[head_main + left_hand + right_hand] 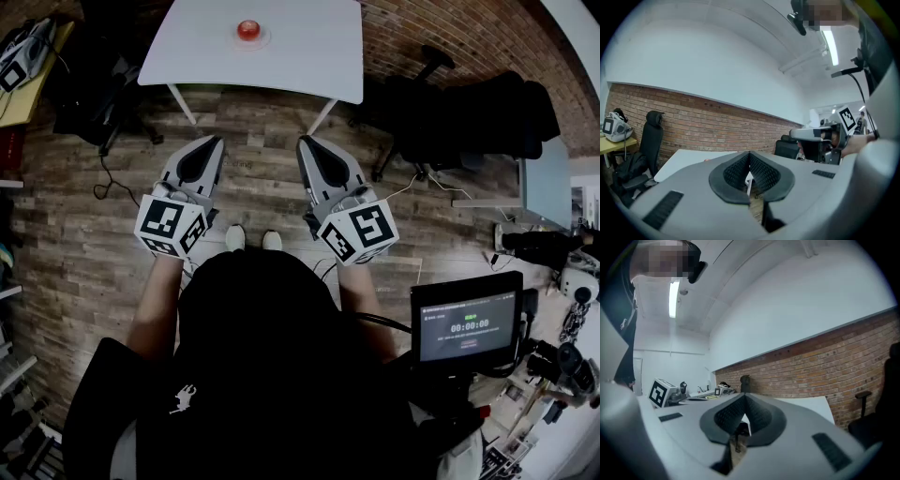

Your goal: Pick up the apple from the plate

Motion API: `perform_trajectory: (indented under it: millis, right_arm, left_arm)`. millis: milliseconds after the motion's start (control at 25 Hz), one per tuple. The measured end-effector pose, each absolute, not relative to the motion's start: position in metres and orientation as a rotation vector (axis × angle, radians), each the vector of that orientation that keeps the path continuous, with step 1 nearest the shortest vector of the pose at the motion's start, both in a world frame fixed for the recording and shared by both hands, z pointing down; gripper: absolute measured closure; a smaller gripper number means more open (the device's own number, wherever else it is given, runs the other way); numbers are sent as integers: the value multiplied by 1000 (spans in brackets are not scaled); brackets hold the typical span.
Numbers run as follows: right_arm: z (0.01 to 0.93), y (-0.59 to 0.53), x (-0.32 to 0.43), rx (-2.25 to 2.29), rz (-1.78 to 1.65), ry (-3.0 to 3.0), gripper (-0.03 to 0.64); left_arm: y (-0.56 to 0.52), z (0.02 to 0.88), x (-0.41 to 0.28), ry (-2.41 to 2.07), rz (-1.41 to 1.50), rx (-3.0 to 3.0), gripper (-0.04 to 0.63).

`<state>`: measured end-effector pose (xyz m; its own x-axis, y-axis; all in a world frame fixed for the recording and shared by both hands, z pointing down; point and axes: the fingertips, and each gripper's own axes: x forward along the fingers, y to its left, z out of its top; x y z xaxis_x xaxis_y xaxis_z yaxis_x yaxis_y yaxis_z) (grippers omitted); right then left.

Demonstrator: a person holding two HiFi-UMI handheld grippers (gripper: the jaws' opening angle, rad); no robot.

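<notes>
In the head view a red apple (248, 29) sits on a small white plate (265, 38) near the far edge of a white table (309, 56). Both grippers are held level over the wooden floor, well short of the table. My left gripper (212, 141) has its jaws together with nothing between them, and so does my right gripper (306, 142). The left gripper view shows the dark pads (761, 173) meeting, with the table (684, 159) beyond them. In the right gripper view the pads (759, 416) also meet.
Black office chairs (469, 117) stand right of the table, and another chair (94, 89) stands to its left. A yellow desk (37, 66) is at the far left. A small screen (466, 328) on a stand is close at the lower right. Brick wall runs behind the table.
</notes>
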<state>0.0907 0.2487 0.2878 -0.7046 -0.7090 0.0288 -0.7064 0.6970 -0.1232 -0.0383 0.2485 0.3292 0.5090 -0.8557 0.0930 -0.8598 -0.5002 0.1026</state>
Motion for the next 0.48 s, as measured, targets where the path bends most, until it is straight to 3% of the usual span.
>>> perform_trajectory:
  millis: [480]
  right_arm:
    - [288, 240, 77, -1177, -287, 2862, 612]
  left_arm:
    - [236, 330, -47, -1453, 54, 2619, 589]
